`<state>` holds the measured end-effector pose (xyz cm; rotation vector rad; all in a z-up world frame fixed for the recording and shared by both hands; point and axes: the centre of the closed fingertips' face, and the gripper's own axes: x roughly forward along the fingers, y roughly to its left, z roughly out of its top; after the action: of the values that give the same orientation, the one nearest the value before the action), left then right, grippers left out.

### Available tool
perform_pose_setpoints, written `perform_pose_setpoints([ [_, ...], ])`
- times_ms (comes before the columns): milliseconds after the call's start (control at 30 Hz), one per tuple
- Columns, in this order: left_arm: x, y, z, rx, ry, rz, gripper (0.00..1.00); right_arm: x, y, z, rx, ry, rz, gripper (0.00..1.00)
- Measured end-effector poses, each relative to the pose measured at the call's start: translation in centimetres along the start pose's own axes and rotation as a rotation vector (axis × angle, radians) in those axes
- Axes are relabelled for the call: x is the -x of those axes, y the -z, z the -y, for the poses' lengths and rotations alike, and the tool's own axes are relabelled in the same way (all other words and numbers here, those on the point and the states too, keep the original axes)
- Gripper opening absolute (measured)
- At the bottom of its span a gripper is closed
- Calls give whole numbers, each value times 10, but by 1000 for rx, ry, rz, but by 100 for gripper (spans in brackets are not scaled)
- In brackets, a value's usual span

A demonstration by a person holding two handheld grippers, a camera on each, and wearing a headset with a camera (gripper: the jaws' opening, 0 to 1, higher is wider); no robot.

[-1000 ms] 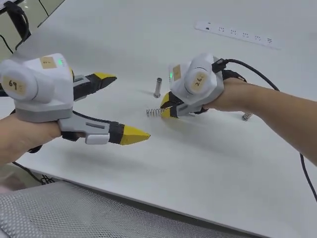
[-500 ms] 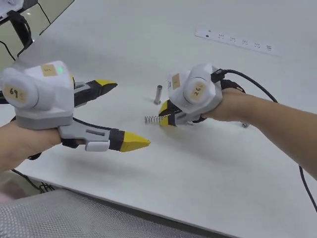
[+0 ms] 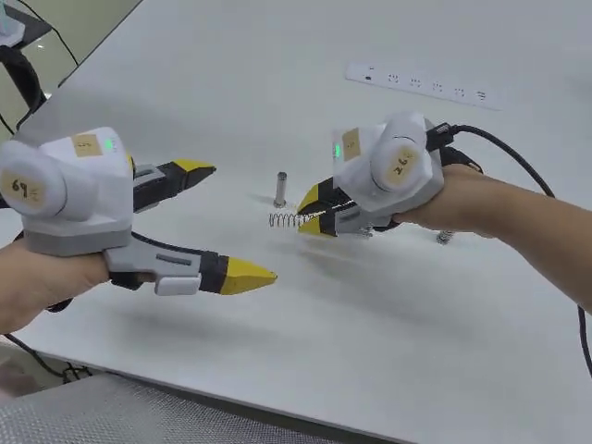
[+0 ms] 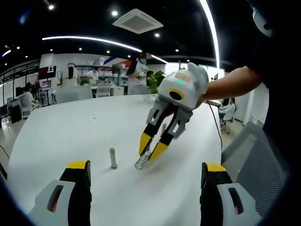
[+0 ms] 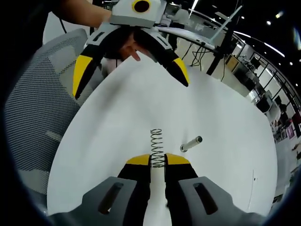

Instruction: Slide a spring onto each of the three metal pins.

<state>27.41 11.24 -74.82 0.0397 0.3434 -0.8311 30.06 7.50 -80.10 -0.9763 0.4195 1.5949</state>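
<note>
Across the bottom of our head view, the broad white workbench (image 3: 416, 342) is lying smooth and matte, and a grey mesh chair back (image 3: 139, 412) is showing at its near edge.

We are holding the left gripper (image 3: 245, 222) low over the near left of the bench. Its body is rounded white plastic and its dark fingers are tapering to yellow wedge tips. Its jaws are standing wide apart, with nothing between them.

We are holding the right gripper (image 3: 308, 215), which is of the same make, further out near the middle of the bench. Its jaws are drawn almost together and are pinching one end of the spring (image 3: 285, 219). A black cable (image 3: 518, 162) is trailing from its rear.

A long, flat white power strip (image 3: 425, 86) is lying well apart at the far side.

The metal pin (image 3: 280, 189), a short grey cylinder, is standing upright on the bench just beyond the spring's free end, close to it but not touching.

The spring, a thin coil of bright wire, is sticking straight out past the yellow tips. In the right gripper view, the spring (image 5: 156, 147) is pointing ahead while the pin (image 5: 190, 143) is sitting just to its right. We cannot tell whether the free end is touching the bench.
</note>
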Motion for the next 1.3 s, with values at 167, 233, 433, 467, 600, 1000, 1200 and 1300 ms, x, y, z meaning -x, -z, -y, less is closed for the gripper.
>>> perform_pose_setpoints([
  [167,-4,-2,6,-8,15,-6,94,11,2,-6,-35,16,14,8],
  [233,-5,-3,7,-8,20,-7,94,15,3,-8,-45,16,15,8],
  [433,-9,-4,14,-11,35,-9,94,28,9,-15,-75,19,13,8],
  [467,-10,-4,15,-13,37,-10,93,29,10,-18,-81,13,11,8],
  [600,-15,-3,21,-17,53,-15,93,36,14,-29,-108,-6,1,8],
  [1000,-30,-3,38,-39,112,-35,88,55,43,-44,-190,12,-35,8],
  [1200,-44,-4,43,-58,145,-48,82,60,38,-47,-195,28,-24,8],
  [1300,-51,-5,47,-62,165,-50,74,62,34,-48,-197,32,-11,8],
])
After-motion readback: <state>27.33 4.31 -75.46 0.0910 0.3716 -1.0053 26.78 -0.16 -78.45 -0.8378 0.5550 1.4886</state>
